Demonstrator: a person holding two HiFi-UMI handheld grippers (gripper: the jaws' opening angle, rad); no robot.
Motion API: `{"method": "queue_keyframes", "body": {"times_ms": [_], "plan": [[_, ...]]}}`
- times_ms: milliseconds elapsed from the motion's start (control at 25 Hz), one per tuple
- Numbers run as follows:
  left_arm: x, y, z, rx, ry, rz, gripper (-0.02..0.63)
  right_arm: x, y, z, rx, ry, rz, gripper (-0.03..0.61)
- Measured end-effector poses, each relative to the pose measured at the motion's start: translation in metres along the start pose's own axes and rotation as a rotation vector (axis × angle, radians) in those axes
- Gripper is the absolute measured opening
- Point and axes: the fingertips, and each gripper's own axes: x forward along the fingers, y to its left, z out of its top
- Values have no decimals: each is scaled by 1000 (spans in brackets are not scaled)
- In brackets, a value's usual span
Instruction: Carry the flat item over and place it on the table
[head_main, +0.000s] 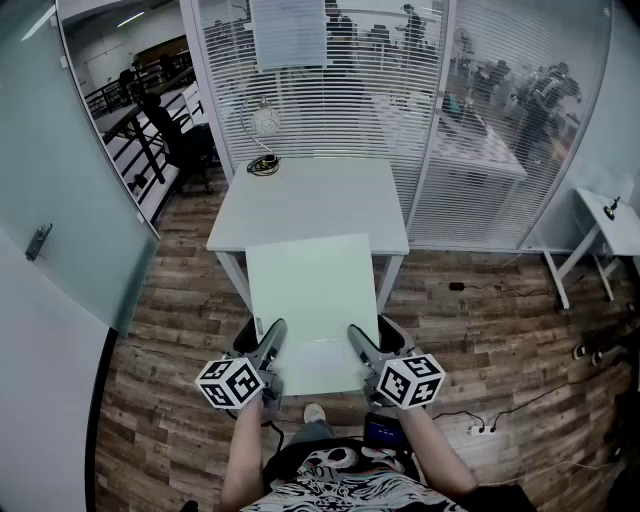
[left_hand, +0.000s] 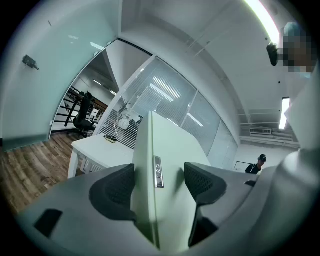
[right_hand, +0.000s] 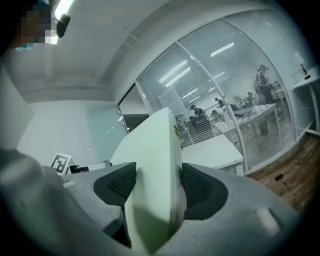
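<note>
A flat, pale green board (head_main: 311, 298) is held in the air, level, in front of a white table (head_main: 310, 200); its far edge overlaps the table's near edge in the head view. My left gripper (head_main: 270, 352) is shut on the board's left side near the close corner. My right gripper (head_main: 362, 352) is shut on the right side. In the left gripper view the board (left_hand: 167, 145) runs edge-on between the dark pads of the left gripper (left_hand: 159, 175), with the table (left_hand: 95, 147) beyond. The right gripper view shows the board (right_hand: 157, 140) clamped in the right gripper (right_hand: 156, 175).
A small white fan (head_main: 265, 120) and a coiled dark cable (head_main: 263, 165) sit at the table's far left edge. A glass wall with blinds (head_main: 480, 120) stands behind. A second white table (head_main: 608, 226) is at right, and a power strip (head_main: 480, 428) lies on the wooden floor.
</note>
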Motion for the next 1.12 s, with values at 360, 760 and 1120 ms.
{"method": "queue_keyframes", "body": {"times_ms": [360,760,1120], "plan": [[-1,-4,0,3,0,2,303,-4,-2,1,7,2,7,276],[0,-7,4,12,-7,6,304,-4,-1,6,18,-17,14,276],[10,1,5,11,-6,24,304,9,-10,6,34,-8,25,276]]}}
